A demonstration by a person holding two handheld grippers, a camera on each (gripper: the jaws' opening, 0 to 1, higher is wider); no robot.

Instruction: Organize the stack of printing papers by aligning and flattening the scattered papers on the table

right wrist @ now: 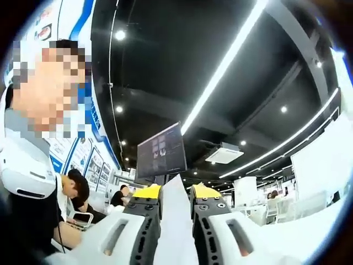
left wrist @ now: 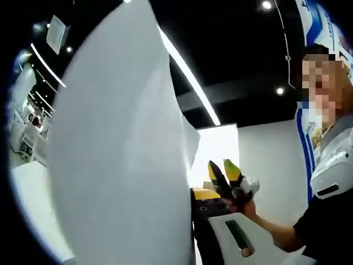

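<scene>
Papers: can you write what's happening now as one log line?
papers: lifted, upright | right gripper: shut on papers edge | left gripper: not seen | table: below

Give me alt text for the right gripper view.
The right gripper, with yellow-tipped black jaws, is shut on an upright edge of white printing paper. Behind it are a dark ceiling with strip lights, a hanging monitor and seated people.

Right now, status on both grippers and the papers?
Right gripper shut on paper stack, held edge-up. Left gripper's state unclear; white sheets stand upright against its camera. Papers lifted, not yet flattened. Nothing blocking.
</scene>
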